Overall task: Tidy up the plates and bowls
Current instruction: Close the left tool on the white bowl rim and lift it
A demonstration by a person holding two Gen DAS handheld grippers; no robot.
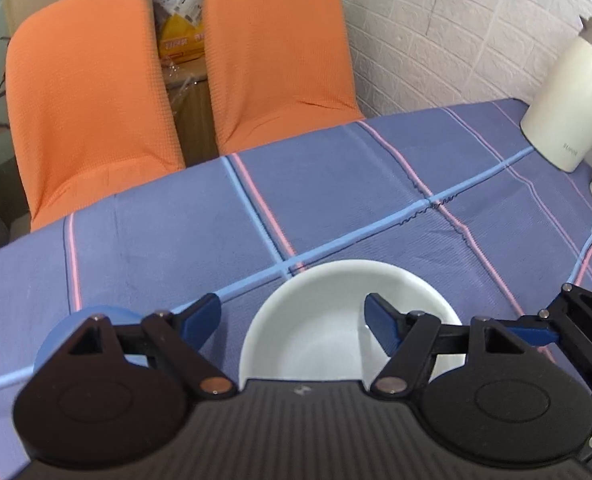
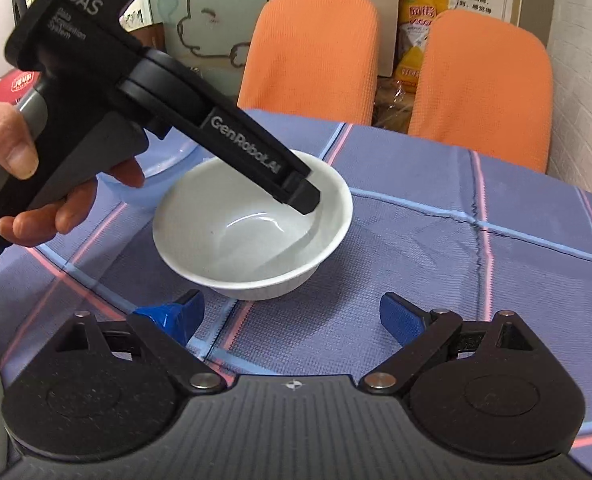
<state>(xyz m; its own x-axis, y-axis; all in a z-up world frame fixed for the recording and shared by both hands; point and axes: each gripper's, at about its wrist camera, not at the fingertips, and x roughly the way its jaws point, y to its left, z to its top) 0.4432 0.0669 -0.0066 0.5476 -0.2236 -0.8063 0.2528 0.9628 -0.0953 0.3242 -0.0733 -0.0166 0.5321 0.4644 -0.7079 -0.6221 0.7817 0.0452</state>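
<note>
— Two sets of tongs, both standing apart. Why is the left tongs (image 1: 291,316) tilting down like that?

— It is straddling the near wall of the white bowl (image 2: 251,224), one finger (image 1: 384,324) inside and one outside, probably readying a pinch on the rim.

— And the right tongs (image 2: 291,320)?

— It is hovering just short of the bowl, gripping nothing. The bowl is sitting upright on the desk (image 2: 476,280), with a pale blue plate (image 2: 163,168) just behind.
</note>
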